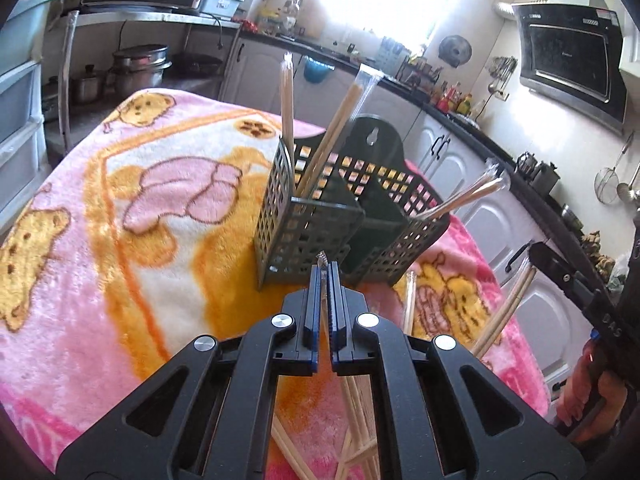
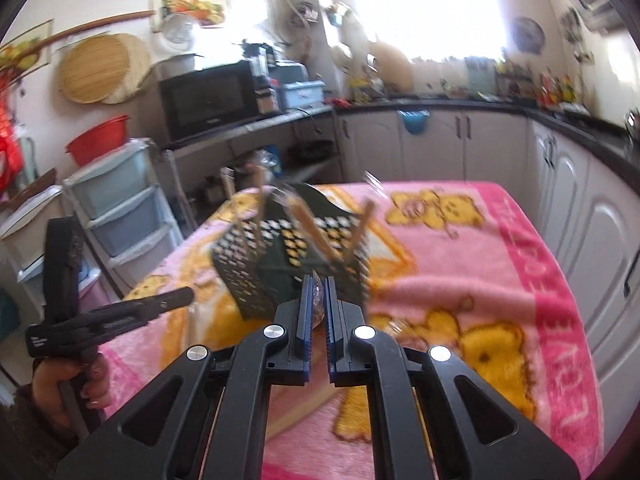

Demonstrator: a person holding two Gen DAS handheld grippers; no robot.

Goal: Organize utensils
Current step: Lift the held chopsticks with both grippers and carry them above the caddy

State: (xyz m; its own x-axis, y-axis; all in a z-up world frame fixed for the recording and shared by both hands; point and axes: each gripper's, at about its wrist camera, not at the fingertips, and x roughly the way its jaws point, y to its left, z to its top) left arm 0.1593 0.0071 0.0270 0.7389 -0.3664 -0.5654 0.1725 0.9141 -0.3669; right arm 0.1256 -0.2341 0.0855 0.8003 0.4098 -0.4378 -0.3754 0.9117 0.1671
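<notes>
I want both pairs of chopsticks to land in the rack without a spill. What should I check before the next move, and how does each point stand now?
1. Left tool shut on wrapped chopsticks: ok.
2. Right tool shut on its wrapped pair: ok, though little of the pair shows.
3. Rack upright on the blanket: ok.
4. Free room in the rack's near compartments: ok; three pairs already lean in it.
5. Loose pair on the blanket beside the rack, clear of the path: cannot tell.
6. Sharp view from the right tool: not ok, blurred.
</notes>
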